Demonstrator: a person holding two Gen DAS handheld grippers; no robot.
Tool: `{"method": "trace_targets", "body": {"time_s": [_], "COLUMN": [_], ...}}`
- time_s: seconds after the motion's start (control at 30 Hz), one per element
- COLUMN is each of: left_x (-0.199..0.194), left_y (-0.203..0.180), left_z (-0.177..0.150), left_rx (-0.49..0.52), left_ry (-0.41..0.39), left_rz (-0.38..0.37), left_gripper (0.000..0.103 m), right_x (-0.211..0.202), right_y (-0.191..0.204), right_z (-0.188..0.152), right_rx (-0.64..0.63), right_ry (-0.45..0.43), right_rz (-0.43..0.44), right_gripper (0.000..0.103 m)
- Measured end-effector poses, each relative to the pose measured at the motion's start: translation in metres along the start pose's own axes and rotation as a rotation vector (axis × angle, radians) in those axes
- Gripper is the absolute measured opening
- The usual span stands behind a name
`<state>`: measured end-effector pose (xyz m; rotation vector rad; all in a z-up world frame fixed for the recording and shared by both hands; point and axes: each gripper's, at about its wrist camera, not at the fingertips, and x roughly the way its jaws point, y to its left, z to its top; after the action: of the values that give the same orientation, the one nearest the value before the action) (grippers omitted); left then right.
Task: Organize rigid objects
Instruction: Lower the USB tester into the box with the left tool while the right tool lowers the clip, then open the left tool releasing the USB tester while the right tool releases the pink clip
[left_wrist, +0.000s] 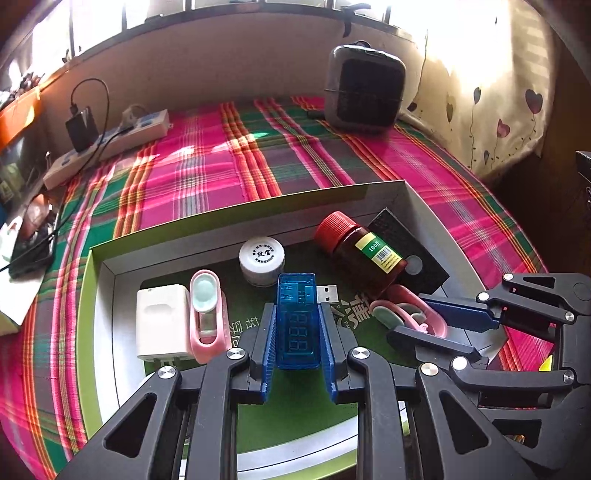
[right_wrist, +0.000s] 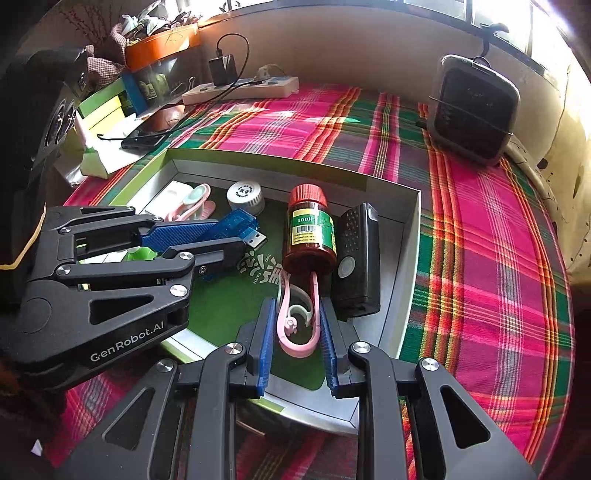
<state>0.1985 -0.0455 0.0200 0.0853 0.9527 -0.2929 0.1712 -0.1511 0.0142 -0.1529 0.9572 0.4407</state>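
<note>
Left gripper (left_wrist: 297, 332) clamps blue USB tester (left_wrist: 297, 317); right gripper (right_wrist: 298, 328) clamps pink clip (right_wrist: 299, 325) inside box (right_wrist: 406, 236). Advice: lower each flat, release clear of brown bottle (right_wrist: 309, 236).

Both grippers are matte black linkages with triangular cut-outs and round silver screws. The left gripper (left_wrist: 298, 328) and the right gripper (right_wrist: 297, 325) carry ribbed blue fingers (left_wrist: 267, 347). White "GenRobot.AI" lettering marks the left one's side.

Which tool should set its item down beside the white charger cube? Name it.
Left. The left tool, shut on the translucent blue USB tester, hangs just right of the white charger cube. The right tool grips the pink plastic clip across the tray, by the brown red-capped bottle.
</note>
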Motion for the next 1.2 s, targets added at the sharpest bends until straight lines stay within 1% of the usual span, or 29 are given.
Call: {"method": "trace_targets", "body": {"time_s": [0.93, 1.03, 1.1, 1.2], "left_x": [0.0015, 0.0015, 0.0011, 0.0006], "left_y": [0.0002, 0.0004, 0.0017, 0.0025], "left_z": [0.0020, 0.0022, 0.0020, 0.0016], "left_rx": [-0.015, -0.017, -0.024, -0.029], "left_ry": [0.007, 0.009, 0.009, 0.010], "left_rz": [0.000, 0.001, -0.002, 0.000], "left_gripper": [0.022, 0.023, 0.028, 0.030], "right_x": [0.0023, 0.0026, 0.0027, 0.0025], "right_y": [0.0015, 0.0016, 0.0017, 0.0014], "right_z": [0.0016, 0.0021, 0.0020, 0.0020], "right_rx": [-0.013, -0.012, -0.010, -0.003], "right_ry": [0.010, 0.011, 0.010, 0.010], "right_rz": [-0.004, -0.006, -0.007, -0.002], "right_gripper": [0.024, 0.024, 0.024, 0.026]}}
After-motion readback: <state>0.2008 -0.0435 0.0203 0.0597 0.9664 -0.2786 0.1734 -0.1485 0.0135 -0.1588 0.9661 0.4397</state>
